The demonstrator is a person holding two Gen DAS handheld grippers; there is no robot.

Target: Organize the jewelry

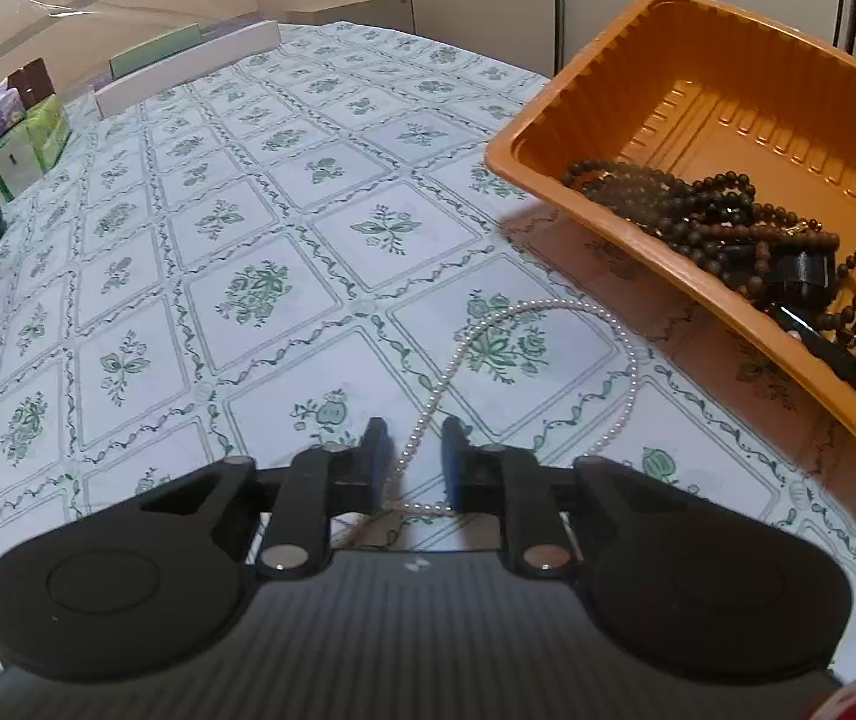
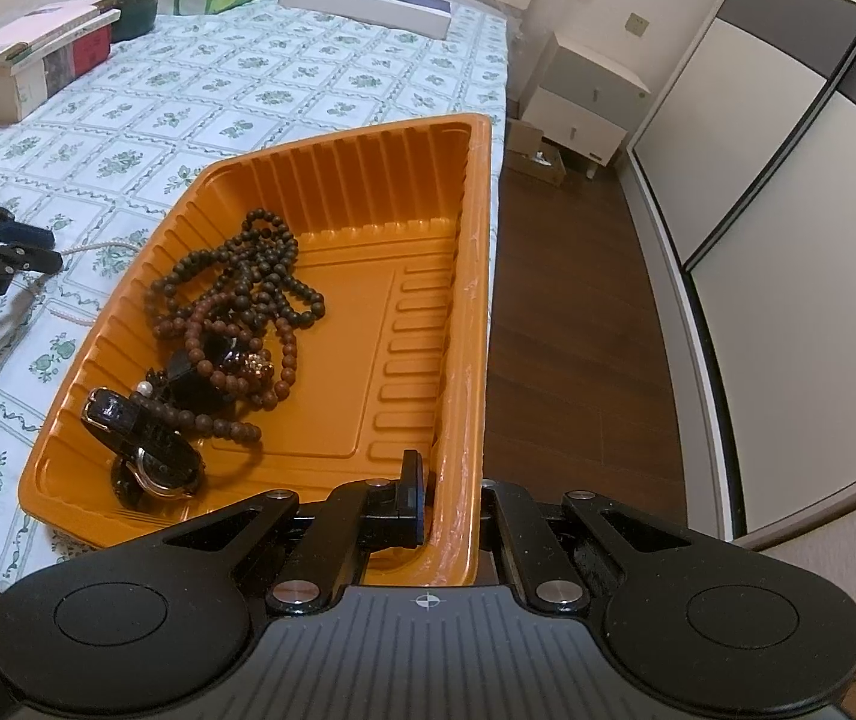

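One pearl strand (image 1: 548, 324) runs between the left claw (image 1: 416, 450), parted and not gripping it.

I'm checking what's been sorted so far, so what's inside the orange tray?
The orange tray holds a tangle of dark and brown bead strings and a black watch. Anything beneath the pile is hidden. The pearl necklace lies outside on the tablecloth.

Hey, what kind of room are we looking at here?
Probably a room in a home, maybe a bedroom: a table with a floral tablecloth, a white bedside-style cabinet, big sliding wardrobe doors and a wood floor.
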